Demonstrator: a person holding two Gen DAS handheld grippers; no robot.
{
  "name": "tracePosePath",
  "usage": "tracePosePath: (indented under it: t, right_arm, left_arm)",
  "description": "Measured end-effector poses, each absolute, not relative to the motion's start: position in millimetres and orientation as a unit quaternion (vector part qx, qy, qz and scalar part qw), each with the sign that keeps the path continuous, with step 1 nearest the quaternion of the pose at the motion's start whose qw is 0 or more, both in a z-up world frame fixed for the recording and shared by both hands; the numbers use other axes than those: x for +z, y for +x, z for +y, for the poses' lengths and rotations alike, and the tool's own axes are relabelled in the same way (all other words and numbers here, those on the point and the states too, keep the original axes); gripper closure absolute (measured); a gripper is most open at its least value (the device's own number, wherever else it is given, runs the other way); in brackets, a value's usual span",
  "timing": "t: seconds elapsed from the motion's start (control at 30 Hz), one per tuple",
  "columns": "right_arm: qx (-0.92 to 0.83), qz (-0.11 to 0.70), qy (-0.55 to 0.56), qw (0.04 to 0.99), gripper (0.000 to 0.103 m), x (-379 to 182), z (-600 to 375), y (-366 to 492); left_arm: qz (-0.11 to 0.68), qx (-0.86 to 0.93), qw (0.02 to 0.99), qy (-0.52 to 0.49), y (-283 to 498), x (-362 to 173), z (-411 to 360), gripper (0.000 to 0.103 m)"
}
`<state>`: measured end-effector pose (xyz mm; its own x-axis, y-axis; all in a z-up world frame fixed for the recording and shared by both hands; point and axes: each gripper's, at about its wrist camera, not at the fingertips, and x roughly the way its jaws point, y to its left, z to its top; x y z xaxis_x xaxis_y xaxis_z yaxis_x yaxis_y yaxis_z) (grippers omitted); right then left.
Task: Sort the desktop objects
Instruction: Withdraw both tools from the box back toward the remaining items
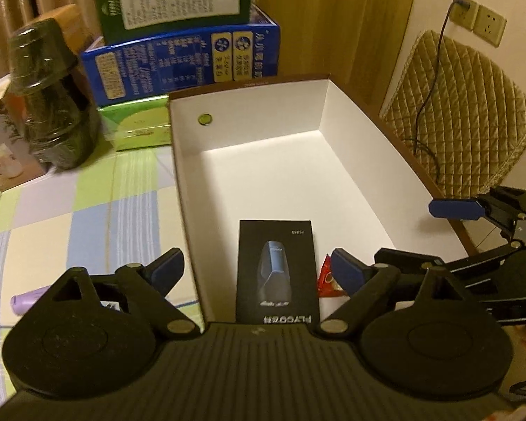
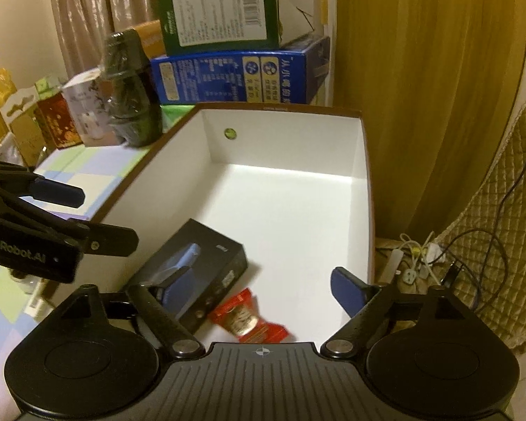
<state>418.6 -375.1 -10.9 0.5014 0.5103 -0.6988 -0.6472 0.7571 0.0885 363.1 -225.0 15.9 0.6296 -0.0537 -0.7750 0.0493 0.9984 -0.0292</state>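
A white open box (image 1: 336,133) (image 2: 359,147) stands on the checked tablecloth. A black shaver carton (image 1: 277,270) (image 2: 196,273) lies flat in its near end, and a red snack packet (image 1: 328,279) (image 2: 249,317) lies beside it. My left gripper (image 1: 259,270) is open and empty, its fingers straddling the box's near left wall above the carton. My right gripper (image 2: 259,287) is open and empty above the packet and carton. Each gripper shows in the other's view, the right one (image 1: 473,207) and the left one (image 2: 52,193). A purple tube (image 1: 28,301) lies on the cloth at left.
A dark green bottle (image 1: 49,105) (image 2: 129,94) stands left of the box. Stacked blue (image 1: 189,63) and green (image 2: 224,14) cartons stand behind it. Small boxes (image 2: 52,119) sit at far left. A quilted chair (image 1: 463,115) and cables (image 2: 424,256) lie to the right.
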Motion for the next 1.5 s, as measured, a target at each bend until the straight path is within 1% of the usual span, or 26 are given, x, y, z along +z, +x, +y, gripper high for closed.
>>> tracePosePath:
  t: [0.23,0.43,1.0,1.5]
  right_arm:
    - [0.347,0.361,-0.071,0.863,0.011,-1,-379,397]
    - [0.353,0.354,-0.058,0.864,0.009,7,-380,376]
    - [0.327,0.369,-0.043,0.869,0.009,7,-364,302]
    - [0.321,0.407,-0.030,0.855,0.009,-12,-314,242]
  left_arm:
    - [0.416,-0.015,0.909,-0.016,329,30,-213,0.013]
    - [0.411,-0.004,0.911,-0.032,293,35,-196,0.013]
    - [0.419,-0.004,0.906,-0.049,218,31,-140,0.013]
    - [0.444,-0.014,0.895,-0.041,182,22,-75,0.013]
